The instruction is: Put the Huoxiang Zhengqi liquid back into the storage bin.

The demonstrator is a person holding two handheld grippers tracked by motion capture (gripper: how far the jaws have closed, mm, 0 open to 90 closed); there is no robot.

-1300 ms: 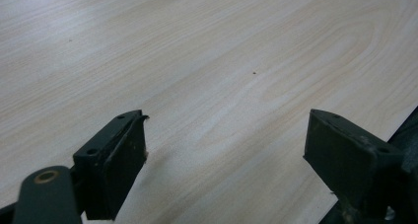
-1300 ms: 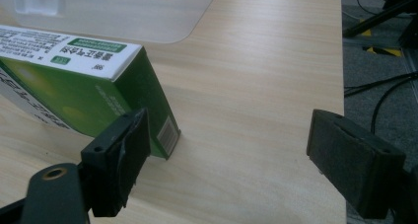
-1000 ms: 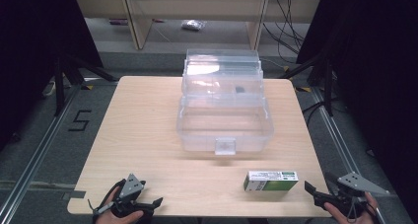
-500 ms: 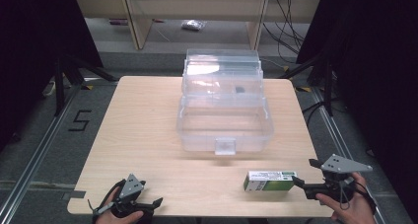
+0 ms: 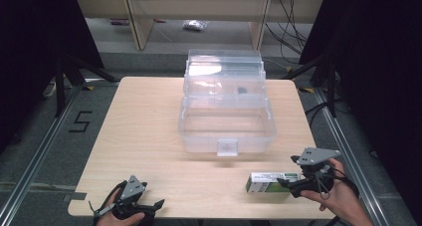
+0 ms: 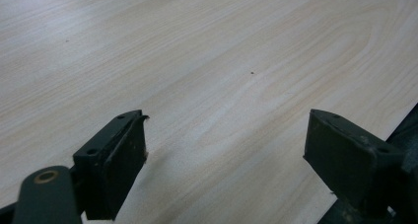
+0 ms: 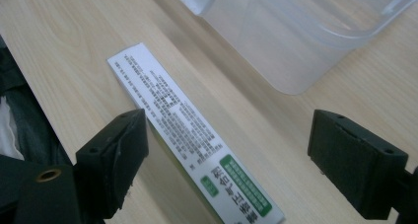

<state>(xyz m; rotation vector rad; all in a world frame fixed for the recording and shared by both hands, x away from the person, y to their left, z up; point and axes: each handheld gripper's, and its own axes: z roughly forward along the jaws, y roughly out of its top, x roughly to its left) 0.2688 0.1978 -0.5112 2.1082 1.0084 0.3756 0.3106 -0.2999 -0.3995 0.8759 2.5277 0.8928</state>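
A long white and green carton [image 5: 271, 181] lies flat near the table's front right edge, in front of a clear plastic box [image 5: 226, 125] whose lid stands open. My right gripper [image 5: 287, 183] is open at the carton's right end, its jaws spread around the carton [image 7: 187, 123] in the right gripper view. The clear box's corner [image 7: 291, 34] shows just beyond the carton. My left gripper [image 5: 154, 206] rests open at the front left of the table, with bare wood [image 6: 222, 86] between its jaws.
The wooden table [image 5: 144, 131] has free room on its left half. Its front edge is close to both hands. Shelving and cables stand beyond the far edge, and a floor mark "5" [image 5: 81, 121] lies to the left.
My right gripper has moved left and forward from the table's front right corner to the carton's right end. The left gripper has stayed in place.
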